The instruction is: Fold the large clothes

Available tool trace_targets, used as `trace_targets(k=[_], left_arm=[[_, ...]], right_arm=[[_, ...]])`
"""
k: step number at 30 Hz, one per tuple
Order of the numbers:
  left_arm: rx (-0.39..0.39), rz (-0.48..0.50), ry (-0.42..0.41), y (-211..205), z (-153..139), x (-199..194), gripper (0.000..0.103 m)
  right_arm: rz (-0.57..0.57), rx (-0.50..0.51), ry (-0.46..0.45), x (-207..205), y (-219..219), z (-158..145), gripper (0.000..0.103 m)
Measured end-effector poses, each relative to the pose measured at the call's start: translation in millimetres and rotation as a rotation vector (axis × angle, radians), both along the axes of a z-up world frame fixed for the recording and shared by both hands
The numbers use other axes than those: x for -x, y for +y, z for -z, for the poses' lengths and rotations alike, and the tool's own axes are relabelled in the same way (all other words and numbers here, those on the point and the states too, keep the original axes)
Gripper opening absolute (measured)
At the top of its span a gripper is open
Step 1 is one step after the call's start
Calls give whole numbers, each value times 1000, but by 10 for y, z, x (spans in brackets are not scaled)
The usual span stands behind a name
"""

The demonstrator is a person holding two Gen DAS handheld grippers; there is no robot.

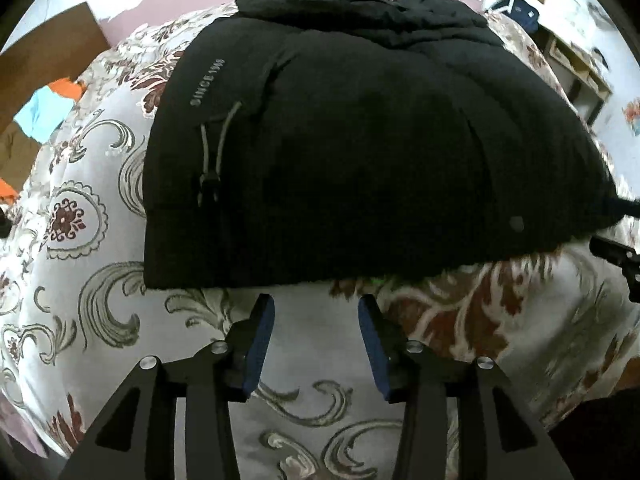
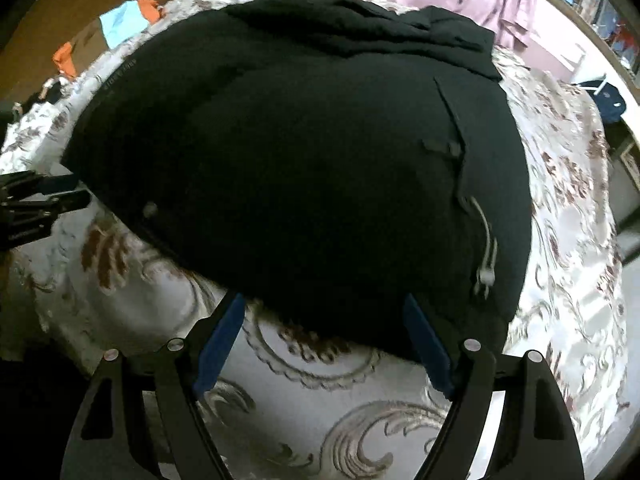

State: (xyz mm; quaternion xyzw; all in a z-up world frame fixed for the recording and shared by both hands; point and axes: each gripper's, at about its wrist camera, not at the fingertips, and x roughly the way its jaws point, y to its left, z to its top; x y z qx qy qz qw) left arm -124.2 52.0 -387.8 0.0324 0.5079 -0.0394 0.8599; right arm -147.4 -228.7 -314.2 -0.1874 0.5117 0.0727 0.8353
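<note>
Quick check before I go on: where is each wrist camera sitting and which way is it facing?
Left wrist: on the left gripper, angled down at the black jacket's near hem; its own open fingers show.
Right wrist: on the right gripper, angled down at the jacket's right side; open fingers show, left gripper at frame left.
Shared: the jacket, the floral bedspread.

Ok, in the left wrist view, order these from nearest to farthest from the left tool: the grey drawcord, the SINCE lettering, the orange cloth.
1. grey drawcord, on the black jacket's left part.
2. SINCE lettering, higher up that edge.
3. orange cloth, far left, beyond the bed.
</note>
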Motion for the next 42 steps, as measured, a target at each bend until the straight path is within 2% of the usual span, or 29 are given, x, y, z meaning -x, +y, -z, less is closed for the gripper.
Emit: trace_targets(k=[7, 11, 13, 14, 16, 20, 23, 26, 30, 34, 39, 42], left_arm=[[-35, 45, -28, -6, 164, 71, 46], [-30, 25, -55, 25, 185, 30, 56], [-45, 3, -72, 38, 190, -28, 83], [-45, -7, -84, 51, 190, -52, 93], [-59, -16, -103, 52, 195, -61, 100], [-86, 37, -168, -67, 132, -38, 103], [-187, 61, -207, -184, 134, 49, 103], [-198, 25, -178, -177, 149, 177, 103], [-255, 117, -220, -330, 120, 247, 103], [-275, 138, -242, -353, 122, 174, 103], [-369, 280, -353, -411, 164, -29, 103], [-388, 333, -390, -409, 204, -164, 103]], right_arm=[[-66, 162, -107, 201, 232, 127, 78], [-100, 256, -188, 210, 334, 150, 82], [-106, 273, -200, 169, 354, 196, 85], [-104, 274, -200, 131, 348, 211, 85], [-99, 271, -202, 52, 334, 233, 85], [-107, 275, -206, -35, 325, 276, 87], [-106, 266, -206, -19, 319, 294, 89], [-99, 258, -201, 0, 320, 299, 89], [-88, 245, -195, 10, 308, 318, 90], [-92, 243, -189, 7, 297, 319, 91], [-103, 249, -192, 12, 305, 321, 92], [-110, 259, -205, 18, 312, 337, 93]])
